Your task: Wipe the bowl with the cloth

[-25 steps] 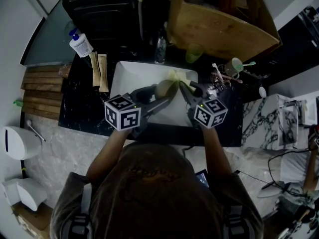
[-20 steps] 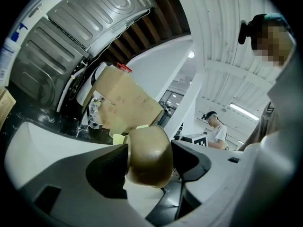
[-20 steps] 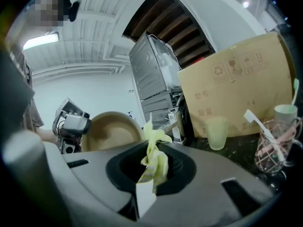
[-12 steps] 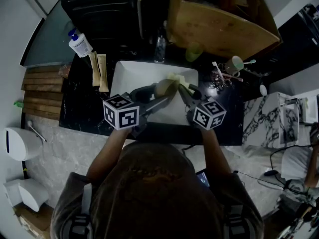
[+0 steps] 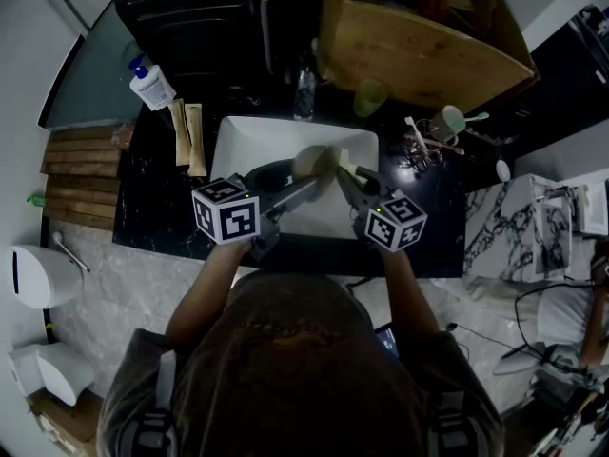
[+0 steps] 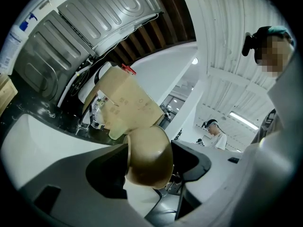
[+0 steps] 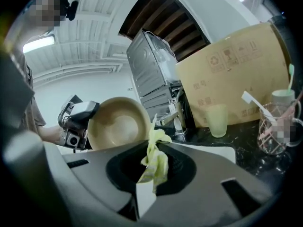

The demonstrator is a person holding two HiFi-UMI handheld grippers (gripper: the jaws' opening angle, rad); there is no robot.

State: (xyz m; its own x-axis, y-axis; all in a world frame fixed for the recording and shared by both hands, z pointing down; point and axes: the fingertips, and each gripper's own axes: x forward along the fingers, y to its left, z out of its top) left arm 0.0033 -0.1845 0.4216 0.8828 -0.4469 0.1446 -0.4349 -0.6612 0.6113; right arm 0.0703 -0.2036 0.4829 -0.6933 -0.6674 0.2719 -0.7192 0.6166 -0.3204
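Note:
A tan bowl (image 5: pixel 312 163) is held on its side over the white sink (image 5: pixel 247 141). My left gripper (image 5: pixel 306 181) is shut on the bowl's rim; in the left gripper view the bowl (image 6: pixel 147 156) fills the space between the jaws. My right gripper (image 5: pixel 344 171) is shut on a pale yellow-green cloth (image 7: pixel 154 161), which hangs from the jaws just to the right of the bowl. In the right gripper view the bowl's open inside (image 7: pixel 118 124) faces the cloth, a short way off.
A faucet (image 5: pixel 304 91) stands at the sink's back edge. A soap bottle (image 5: pixel 152 84) sits at the far left of the black counter (image 5: pixel 152 208), a pale green cup (image 7: pixel 217 119) and a holder with brushes (image 5: pixel 433 139) to the right. A cardboard box (image 5: pixel 419 36) looms behind.
Both grippers shifted slightly left and nearer together. The cloth, earlier spread above the bowl, is now tucked close beside it.

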